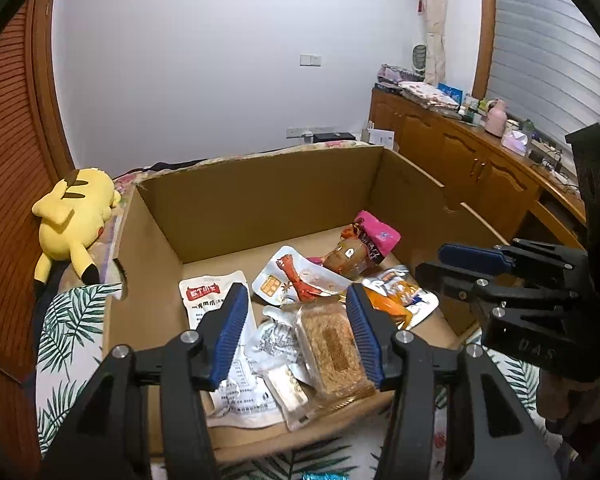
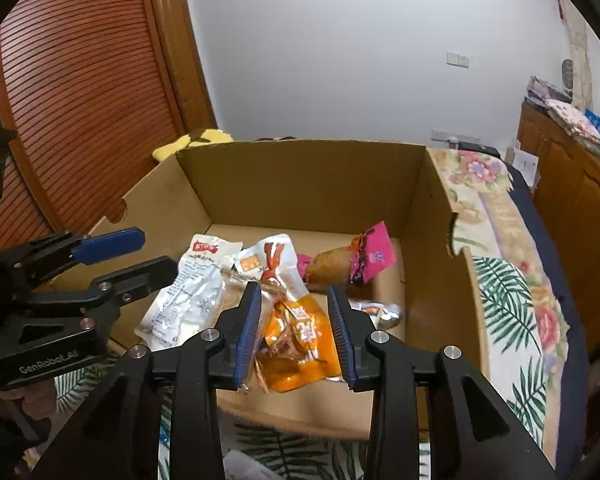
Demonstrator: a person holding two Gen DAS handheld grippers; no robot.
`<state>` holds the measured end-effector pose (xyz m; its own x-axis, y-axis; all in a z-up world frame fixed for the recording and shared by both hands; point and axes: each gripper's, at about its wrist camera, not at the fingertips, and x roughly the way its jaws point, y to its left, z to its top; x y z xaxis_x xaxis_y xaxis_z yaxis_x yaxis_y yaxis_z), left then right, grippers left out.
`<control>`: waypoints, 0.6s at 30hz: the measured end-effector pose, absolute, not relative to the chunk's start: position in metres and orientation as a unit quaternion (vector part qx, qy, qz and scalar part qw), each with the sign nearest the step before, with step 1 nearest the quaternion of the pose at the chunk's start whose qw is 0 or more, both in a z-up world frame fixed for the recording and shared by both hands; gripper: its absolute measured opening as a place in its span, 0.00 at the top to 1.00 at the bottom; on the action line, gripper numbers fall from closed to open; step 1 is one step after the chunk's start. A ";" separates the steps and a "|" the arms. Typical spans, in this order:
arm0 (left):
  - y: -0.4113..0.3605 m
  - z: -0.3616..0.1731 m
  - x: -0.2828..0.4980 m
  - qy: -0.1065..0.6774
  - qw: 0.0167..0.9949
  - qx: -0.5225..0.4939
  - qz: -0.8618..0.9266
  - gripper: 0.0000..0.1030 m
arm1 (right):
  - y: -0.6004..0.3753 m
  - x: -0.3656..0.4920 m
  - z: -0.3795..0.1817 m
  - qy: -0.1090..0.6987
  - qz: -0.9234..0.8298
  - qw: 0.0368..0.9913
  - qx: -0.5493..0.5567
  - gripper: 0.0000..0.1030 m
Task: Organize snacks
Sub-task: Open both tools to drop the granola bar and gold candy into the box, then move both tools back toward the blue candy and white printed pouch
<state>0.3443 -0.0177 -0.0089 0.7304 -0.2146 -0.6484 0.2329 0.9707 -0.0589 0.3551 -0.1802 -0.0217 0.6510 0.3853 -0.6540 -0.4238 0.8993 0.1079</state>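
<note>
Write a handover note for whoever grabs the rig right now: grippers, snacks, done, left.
Left gripper: open, empty, above the clear-wrapped brown cake at the near side of the cardboard box.
Right gripper: open, empty, above the orange packet.
Snacks: white pouch, red-print packet and pink-wrapped snack all lie loose on the box floor.
Done: every snack in view is inside the box.
Left: they are heaped and overlapping, not sorted. Whether more snacks wait outside the box cannot be seen.

Snack packets [image 1: 300,312] inside box [image 1: 260,200] (bed-top)
</note>
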 end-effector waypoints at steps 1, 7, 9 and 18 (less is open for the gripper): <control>-0.016 -0.007 0.341 0.344 0.931 0.013 -0.121 0.50 | -0.181 0.351 -0.020 0.351 0.222 0.909 -0.029 0.66; -0.010 0.007 0.318 0.328 0.936 0.015 -0.129 0.49 | -0.190 0.328 -0.005 0.337 0.215 0.917 -0.014 0.63; -0.009 0.011 0.312 0.326 0.936 0.017 -0.131 0.49 | -0.192 0.320 -0.002 0.337 0.212 0.917 -0.013 0.62; -0.001 0.020 0.272 0.312 0.940 0.011 -0.139 0.46 | -0.201 0.275 0.004 0.331 0.209 0.920 -0.020 0.56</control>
